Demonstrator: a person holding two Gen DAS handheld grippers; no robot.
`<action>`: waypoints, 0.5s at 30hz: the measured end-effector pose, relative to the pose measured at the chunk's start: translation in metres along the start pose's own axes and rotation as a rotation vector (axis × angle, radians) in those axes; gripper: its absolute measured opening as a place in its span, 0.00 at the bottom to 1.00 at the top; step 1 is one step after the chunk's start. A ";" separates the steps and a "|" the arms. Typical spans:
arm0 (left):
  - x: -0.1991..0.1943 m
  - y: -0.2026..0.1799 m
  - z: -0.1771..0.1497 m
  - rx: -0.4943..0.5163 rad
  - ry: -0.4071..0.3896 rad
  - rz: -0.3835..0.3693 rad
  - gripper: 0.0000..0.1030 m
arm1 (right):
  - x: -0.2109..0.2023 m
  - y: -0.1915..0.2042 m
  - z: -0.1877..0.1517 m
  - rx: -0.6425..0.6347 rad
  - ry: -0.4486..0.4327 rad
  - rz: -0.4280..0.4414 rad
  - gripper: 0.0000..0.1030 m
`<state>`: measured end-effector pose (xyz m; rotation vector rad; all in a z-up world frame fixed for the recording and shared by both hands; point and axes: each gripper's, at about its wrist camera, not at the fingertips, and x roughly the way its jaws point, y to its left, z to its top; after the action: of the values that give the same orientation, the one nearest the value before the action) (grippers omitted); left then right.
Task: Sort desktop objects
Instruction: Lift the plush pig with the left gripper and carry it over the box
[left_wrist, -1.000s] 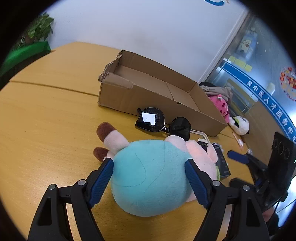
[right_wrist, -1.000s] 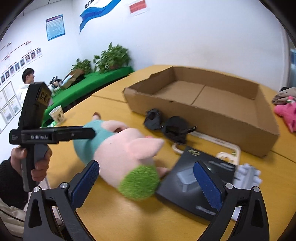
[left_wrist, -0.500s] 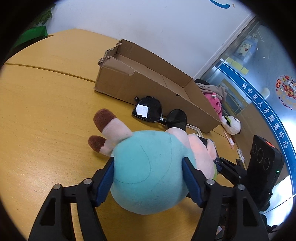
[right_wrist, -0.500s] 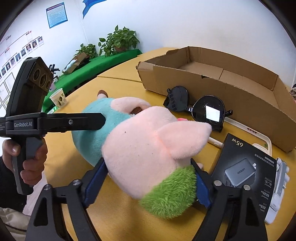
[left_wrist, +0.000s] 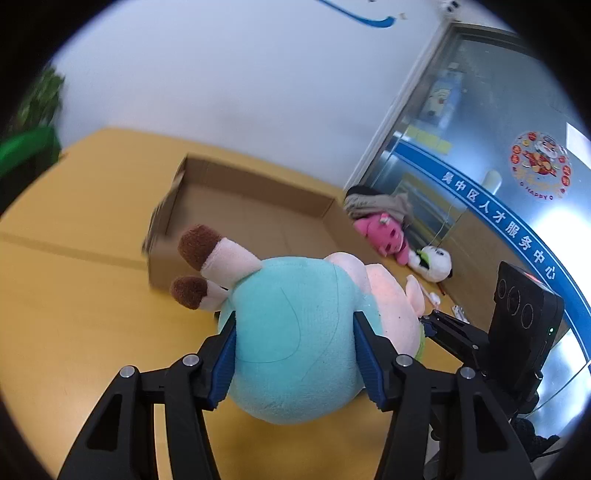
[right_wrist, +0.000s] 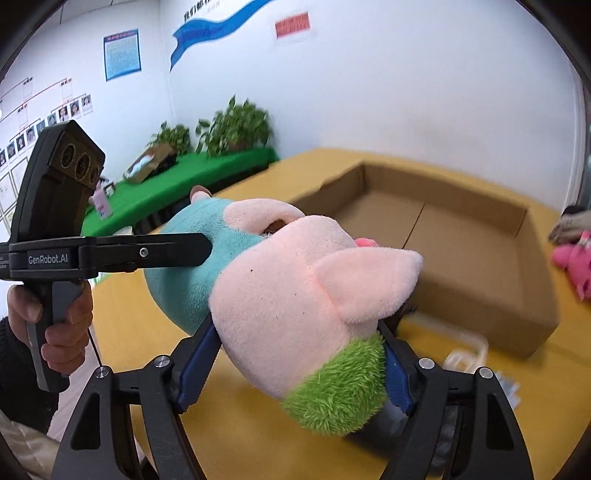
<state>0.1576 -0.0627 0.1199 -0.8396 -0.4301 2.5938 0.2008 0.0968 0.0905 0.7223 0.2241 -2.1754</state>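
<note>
A plush pig (left_wrist: 295, 332) with a teal body, pink head and green patch hangs above the yellow table (left_wrist: 74, 314). My left gripper (left_wrist: 295, 354) is shut on its teal body. My right gripper (right_wrist: 295, 365) is shut on its pink head (right_wrist: 295, 295). The open cardboard box (left_wrist: 240, 210) stands just beyond the pig and shows nothing inside; it also shows in the right wrist view (right_wrist: 461, 243). The pig hides the sunglasses and the black carton below it.
A pink plush (left_wrist: 380, 236), a white plush (left_wrist: 436, 262) and a bundle of cloth (left_wrist: 376, 201) lie right of the box. A clear plastic item (right_wrist: 465, 350) lies on the table by the box's near wall. Plants (right_wrist: 236, 125) stand along the far wall.
Both grippers have closed on the pig and lifted it off the table toward the box. The sunglasses and black carton are now hidden beneath it.
</note>
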 end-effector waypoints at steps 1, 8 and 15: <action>-0.003 -0.008 0.014 0.032 -0.023 -0.005 0.55 | -0.008 -0.003 0.012 -0.009 -0.026 -0.015 0.80; -0.012 -0.057 0.109 0.166 -0.161 -0.064 0.55 | -0.058 -0.025 0.100 -0.088 -0.193 -0.106 0.80; -0.032 -0.094 0.197 0.255 -0.278 -0.104 0.55 | -0.101 -0.041 0.191 -0.149 -0.312 -0.164 0.80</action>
<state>0.0862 -0.0278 0.3255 -0.3636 -0.2032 2.6026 0.1403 0.1159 0.3014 0.2832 0.2872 -2.3619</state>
